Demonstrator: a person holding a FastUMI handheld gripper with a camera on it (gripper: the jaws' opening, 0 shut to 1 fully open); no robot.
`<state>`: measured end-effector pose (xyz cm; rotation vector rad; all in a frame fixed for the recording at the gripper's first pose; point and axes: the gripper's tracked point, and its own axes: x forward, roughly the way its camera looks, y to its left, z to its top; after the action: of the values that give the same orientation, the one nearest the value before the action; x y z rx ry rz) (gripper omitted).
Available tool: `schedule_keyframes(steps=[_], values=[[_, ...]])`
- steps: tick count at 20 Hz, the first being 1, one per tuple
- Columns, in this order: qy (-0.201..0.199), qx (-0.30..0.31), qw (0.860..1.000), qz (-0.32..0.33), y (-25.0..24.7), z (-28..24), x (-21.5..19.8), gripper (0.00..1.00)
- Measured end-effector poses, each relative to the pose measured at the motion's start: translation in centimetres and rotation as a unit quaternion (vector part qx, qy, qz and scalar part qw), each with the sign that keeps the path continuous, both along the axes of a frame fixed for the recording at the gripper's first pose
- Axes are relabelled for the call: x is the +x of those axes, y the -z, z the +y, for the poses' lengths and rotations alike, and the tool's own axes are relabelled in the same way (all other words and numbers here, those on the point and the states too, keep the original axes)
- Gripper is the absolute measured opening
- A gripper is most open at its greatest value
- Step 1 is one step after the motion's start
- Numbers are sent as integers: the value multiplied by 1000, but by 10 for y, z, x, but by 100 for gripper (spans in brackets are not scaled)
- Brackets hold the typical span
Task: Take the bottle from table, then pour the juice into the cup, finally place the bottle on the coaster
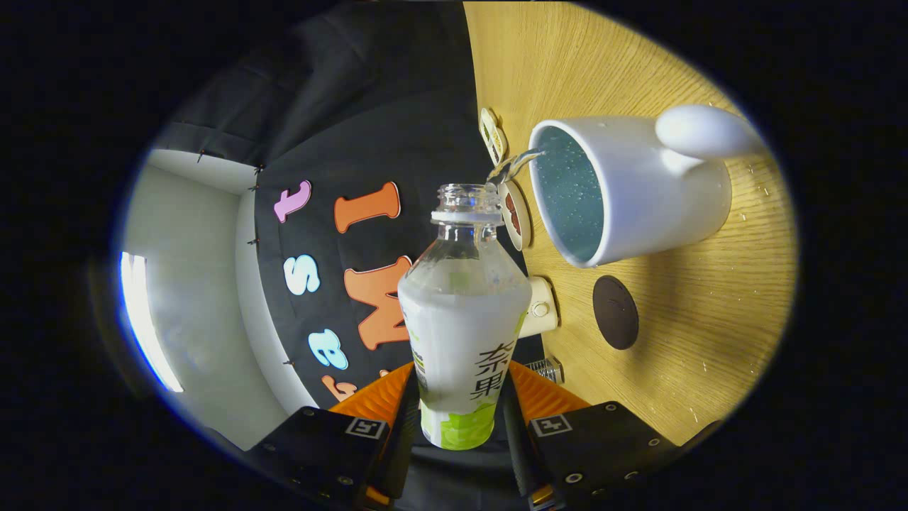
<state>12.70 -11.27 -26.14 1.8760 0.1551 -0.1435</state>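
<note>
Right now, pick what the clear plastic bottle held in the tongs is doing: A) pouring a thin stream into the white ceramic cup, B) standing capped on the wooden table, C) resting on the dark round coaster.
A: a thin stream runs from the uncapped clear plastic bottle, clamped in the tongs, into the white ceramic cup.

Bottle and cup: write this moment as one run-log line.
step: pouring | gripper: shut on bottle | stream entering cup | coaster: bare
</note>
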Motion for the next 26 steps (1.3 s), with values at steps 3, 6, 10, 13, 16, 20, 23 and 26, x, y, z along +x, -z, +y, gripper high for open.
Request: schedule_keyframes(steps=[3, 6, 10, 13, 16, 20, 23, 26], values=[[3, 4, 1000, -1, -1, -2, 0, 59], [6, 11, 1000, -1, 0, -4, -1, 59], [9, 21, 1000, -3, -4, -2, -1, 59], [13, 28, 999, -6, -7, -4, 0, 59], [19, 37, 999, -9, -11, -8, 0, 59], [24, 53, 998, -12, -17, -10, 2, 59], [29, 64, 997, -14, -21, -10, 0, 59], [37, 76, 996, -13, -21, -14, 0, 59]])
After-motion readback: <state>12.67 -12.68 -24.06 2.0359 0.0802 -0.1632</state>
